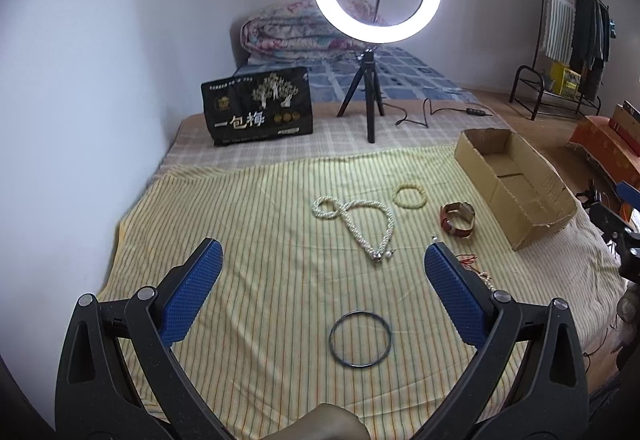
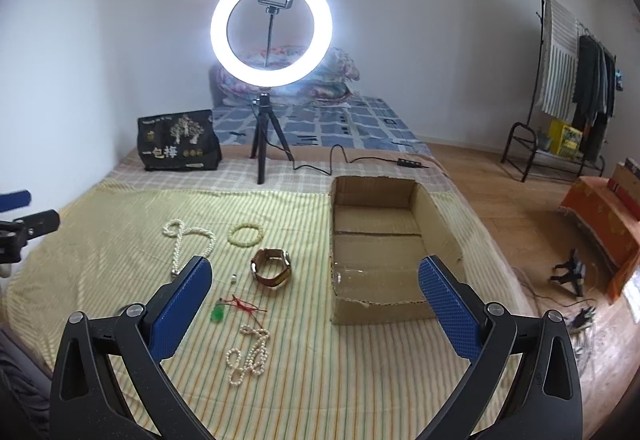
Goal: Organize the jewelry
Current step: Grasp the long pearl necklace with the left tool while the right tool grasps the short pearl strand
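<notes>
So both grippers hover over the striped cloth (image 1: 248, 208), jaws spread wide, nothing held. Left gripper (image 1: 322, 260) sits above the dark bangle (image 1: 360, 338), not touching it. Ahead of it: pearl necklace (image 1: 356, 220), yellow bead bracelet (image 1: 410, 195), brown-strap watch (image 1: 458, 219) just left of the cardboard box (image 1: 516, 176). Right gripper (image 2: 315, 272) faces the open box, watch between its fingers in view. Nearer: green pendant on red cord (image 2: 218, 314) and small pearl strand (image 2: 248, 356), all flat on cloth. Ring light (image 2: 271, 28) stands behind.
</notes>
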The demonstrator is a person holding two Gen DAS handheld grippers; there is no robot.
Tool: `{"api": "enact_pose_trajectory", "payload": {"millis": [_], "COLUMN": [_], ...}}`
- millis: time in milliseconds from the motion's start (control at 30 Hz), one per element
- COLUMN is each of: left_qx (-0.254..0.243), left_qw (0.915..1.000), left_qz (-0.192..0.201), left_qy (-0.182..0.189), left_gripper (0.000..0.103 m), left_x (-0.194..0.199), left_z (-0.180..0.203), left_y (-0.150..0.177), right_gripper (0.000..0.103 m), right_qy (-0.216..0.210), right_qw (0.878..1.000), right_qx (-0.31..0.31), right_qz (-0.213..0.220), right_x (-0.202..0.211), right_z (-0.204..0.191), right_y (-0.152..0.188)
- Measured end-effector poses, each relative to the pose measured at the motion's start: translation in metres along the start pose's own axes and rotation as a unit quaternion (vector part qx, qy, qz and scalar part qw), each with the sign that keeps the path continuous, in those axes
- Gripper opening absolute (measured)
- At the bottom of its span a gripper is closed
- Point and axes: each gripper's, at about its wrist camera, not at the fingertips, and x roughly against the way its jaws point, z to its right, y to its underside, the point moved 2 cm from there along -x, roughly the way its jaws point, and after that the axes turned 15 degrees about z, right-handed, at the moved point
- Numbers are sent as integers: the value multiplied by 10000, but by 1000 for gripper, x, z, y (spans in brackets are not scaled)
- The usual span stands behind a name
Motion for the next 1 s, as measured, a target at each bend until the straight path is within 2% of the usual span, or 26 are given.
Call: {"api": "enact_pose_trajectory", "payload": {"millis": [133,267,333,533,633,767,933,1000], "left_qx": [128,362,424,513,529,602,823,965], "left_qw": [9998,9989,9983,9956,9941,9882,9809,9771], "left_qz": [-139,-275,-360,-710,-897,-1372,-1758,-1892], "left_qy": [-49,87,165,321,319,330,89,132], "left_gripper": [99,94,91,91,91,91,91,91], "left_x": [-13,-26,-33,-59,-75,-105,-138,-150], "left_z": [-15,-25,-26,-19,-17,-16,-22,-23], "left_y": [3,0,-3,-7,-5,3,16,22], "right_gripper": [103,103,103,103,103,102,102,102], "right_qy": [-18,-51,-138,-514,-749,-1039,-1208,-1244], "right_qw": [9999,9997,9992,9951,9904,9791,9694,9663], "right_qx": [-84,-48,-48,-24,28,73,251,229], "right_qz": [-108,-250,-378,-840,-1164,-1750,-2121,-2240], "right_x": [-6,-11,-14,-24,-31,-45,-55,-58], "right_z": [9,10,9,1,-8,-22,-38,-40], "right_y": [6,10,12,27,41,66,85,90]}}
